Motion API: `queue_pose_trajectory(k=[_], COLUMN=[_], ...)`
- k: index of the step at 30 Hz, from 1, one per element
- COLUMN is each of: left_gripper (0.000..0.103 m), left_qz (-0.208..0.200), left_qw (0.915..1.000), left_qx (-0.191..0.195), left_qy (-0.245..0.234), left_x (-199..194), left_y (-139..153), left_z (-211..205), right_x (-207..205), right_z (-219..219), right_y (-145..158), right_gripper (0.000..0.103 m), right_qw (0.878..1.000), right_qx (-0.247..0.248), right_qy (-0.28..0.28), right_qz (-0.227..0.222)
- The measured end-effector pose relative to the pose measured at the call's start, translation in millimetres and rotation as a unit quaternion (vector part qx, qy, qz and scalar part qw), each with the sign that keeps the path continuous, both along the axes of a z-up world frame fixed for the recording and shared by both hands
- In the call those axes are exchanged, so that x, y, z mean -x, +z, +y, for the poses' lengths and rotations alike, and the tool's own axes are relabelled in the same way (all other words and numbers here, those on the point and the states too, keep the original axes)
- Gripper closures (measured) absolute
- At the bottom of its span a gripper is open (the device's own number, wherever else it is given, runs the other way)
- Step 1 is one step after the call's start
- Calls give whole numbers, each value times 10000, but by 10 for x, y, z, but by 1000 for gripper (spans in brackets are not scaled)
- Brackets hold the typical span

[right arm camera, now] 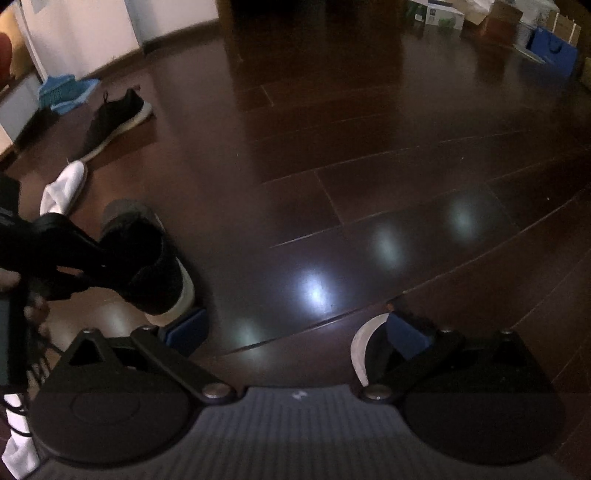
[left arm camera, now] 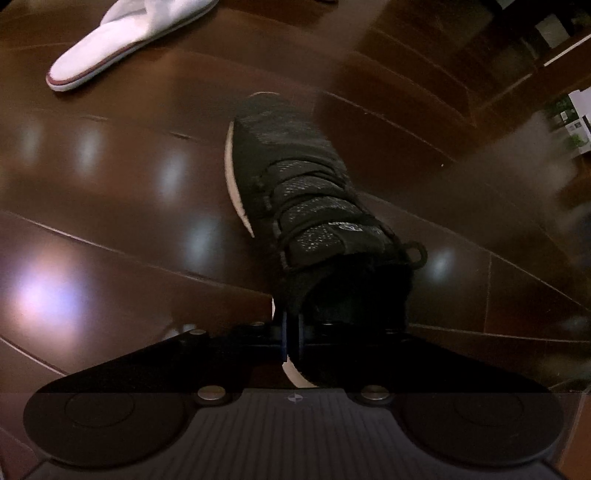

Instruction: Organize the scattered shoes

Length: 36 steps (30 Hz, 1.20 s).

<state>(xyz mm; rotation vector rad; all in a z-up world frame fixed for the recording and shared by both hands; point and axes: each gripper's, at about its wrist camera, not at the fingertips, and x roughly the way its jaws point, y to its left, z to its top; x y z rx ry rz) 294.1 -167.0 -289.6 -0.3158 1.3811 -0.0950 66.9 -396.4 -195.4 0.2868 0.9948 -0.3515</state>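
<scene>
My left gripper (left arm camera: pixel 291 334) is shut on the heel collar of a black knit sneaker (left arm camera: pixel 295 177) with a white sole, toe pointing away from me over the dark wooden floor. The right wrist view shows the same left gripper (right arm camera: pixel 107 266) holding that sneaker (right arm camera: pixel 151 266) at the left. My right gripper (right arm camera: pixel 295 328) stands open over bare floor, nothing between its blue pads (right arm camera: pixel 188 328). A second black sneaker (right arm camera: pixel 114 118) lies farther off at the left. A white slipper (left arm camera: pixel 122 40) lies beyond the held shoe, and the white slipper (right arm camera: pixel 64 188) also shows at the left.
A blue brush and dustpan (right arm camera: pixel 62 90) sit by the white wall at far left. Boxes (right arm camera: pixel 443 14) and a blue bag (right arm camera: pixel 554 51) line the far right. A white curved edge (right arm camera: pixel 360 347) shows beside my right finger; I cannot tell what it is.
</scene>
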Motion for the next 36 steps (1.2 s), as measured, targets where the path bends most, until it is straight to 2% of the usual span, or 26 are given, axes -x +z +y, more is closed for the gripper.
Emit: queue_pose_trajectory(k=[7, 19, 36], left_gripper=[97, 97, 96], left_qz=[6, -27, -271], left_qw=[9999, 9997, 9984], left_qx=[129, 232, 306], left_qy=[74, -70, -401], left_x=[-83, -53, 179], left_y=[99, 371, 949], left_z=[112, 151, 95], right_x=[-60, -122, 52], right_z=[103, 186, 125], right_y=[-45, -65, 206], right_gripper=[0, 0, 0], right_qw=[9999, 9996, 9998], right_qx=[-1, 138, 110], right_qy=[108, 176, 162], right_qz=[57, 191, 22])
